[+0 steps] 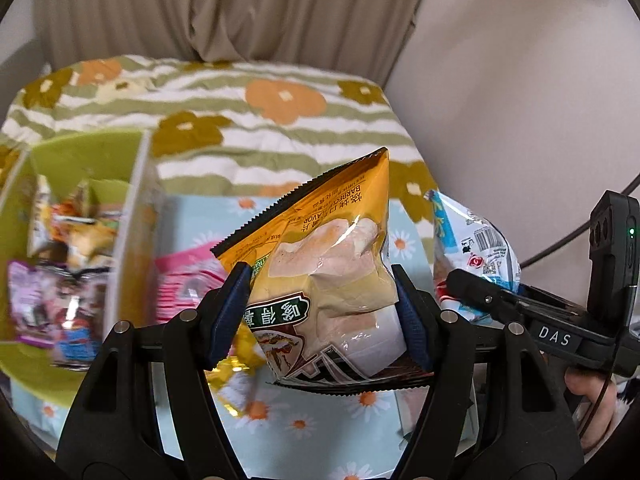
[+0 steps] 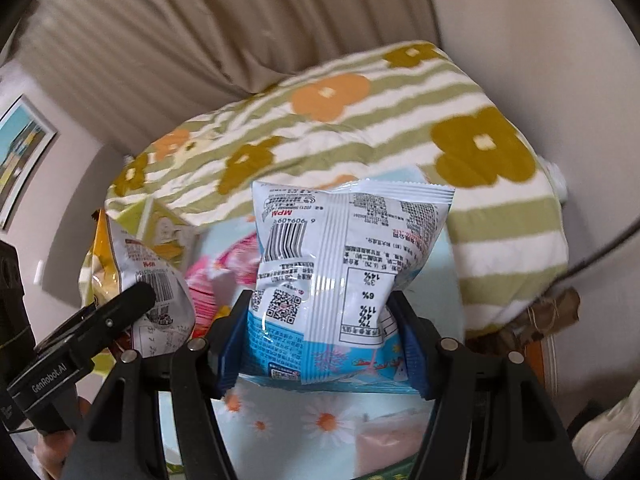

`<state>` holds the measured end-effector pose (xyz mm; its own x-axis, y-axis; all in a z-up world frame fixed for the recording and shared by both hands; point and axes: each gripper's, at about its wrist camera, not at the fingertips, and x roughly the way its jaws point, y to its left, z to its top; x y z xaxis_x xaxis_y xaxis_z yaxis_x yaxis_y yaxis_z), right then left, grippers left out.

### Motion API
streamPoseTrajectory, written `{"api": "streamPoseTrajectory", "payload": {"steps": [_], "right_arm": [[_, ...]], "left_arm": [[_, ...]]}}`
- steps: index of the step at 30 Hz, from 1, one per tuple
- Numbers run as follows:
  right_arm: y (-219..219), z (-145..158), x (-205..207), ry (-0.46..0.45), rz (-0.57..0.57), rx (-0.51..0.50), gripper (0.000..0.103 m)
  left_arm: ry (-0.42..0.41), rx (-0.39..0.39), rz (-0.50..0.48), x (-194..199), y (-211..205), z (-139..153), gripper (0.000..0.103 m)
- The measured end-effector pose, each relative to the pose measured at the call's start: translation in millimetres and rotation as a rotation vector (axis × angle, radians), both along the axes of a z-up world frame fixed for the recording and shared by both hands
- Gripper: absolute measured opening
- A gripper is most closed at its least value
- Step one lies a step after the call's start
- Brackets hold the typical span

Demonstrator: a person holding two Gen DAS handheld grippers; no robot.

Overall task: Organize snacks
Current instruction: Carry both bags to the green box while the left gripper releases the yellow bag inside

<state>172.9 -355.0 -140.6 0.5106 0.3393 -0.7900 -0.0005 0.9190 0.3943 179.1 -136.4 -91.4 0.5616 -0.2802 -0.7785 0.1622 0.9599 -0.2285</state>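
My left gripper (image 1: 322,312) is shut on an orange barbecue snack bag (image 1: 324,264) and holds it above the light blue daisy cloth (image 1: 316,420). My right gripper (image 2: 320,340) is shut on a white and blue snack bag (image 2: 340,256), its barcode side facing me, also lifted. The right gripper and its bag (image 1: 476,248) show at the right of the left wrist view. The orange bag (image 2: 148,280) and left gripper show at the left of the right wrist view. A green divided box (image 1: 76,184) at the left holds several small snack packs (image 1: 60,280).
A pink packet (image 1: 188,284) lies on the daisy cloth beside the box. A small yellow wrapper (image 1: 236,384) lies under the left gripper. A striped flower blanket (image 1: 272,120) covers the bed behind. Curtain and wall stand at the back.
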Motion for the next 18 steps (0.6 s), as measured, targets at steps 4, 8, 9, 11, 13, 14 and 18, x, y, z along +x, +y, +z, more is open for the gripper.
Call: {"api": "streamPoseTrajectory", "payload": {"steps": [4,8,9,11,13,14,18], "right_arm": [[31,23,4,-0.052,0.08,0.005,0.061],[74,45,8,-0.11,0.162,0.014,0.061],[83,49,9,-0.122,0.177,0.013,0.061],[108,57,11,-0.146,0.21,0.021,0.061],[128,63,12,-0.162,0.236,0.027,0.061],[141,66,13,-0.171,0.248,0.027,0.061],[189,74,21,-0.187,0.274,0.037,0.061]], "left_arm": [[-0.041,-0.003,0.052,-11,31,24,0.065],[-0.071,-0.008,0.113,-20,77,42,0.065],[-0.074,-0.011,0.124,-21,85,45,0.065],[-0.084,-0.009,0.153,-24,112,52,0.065],[-0.091,-0.002,0.169,-23,138,57,0.065],[-0.09,0.002,0.174,-21,150,58,0.065],[-0.087,0.031,0.189,-14,199,59,0.065]]}}
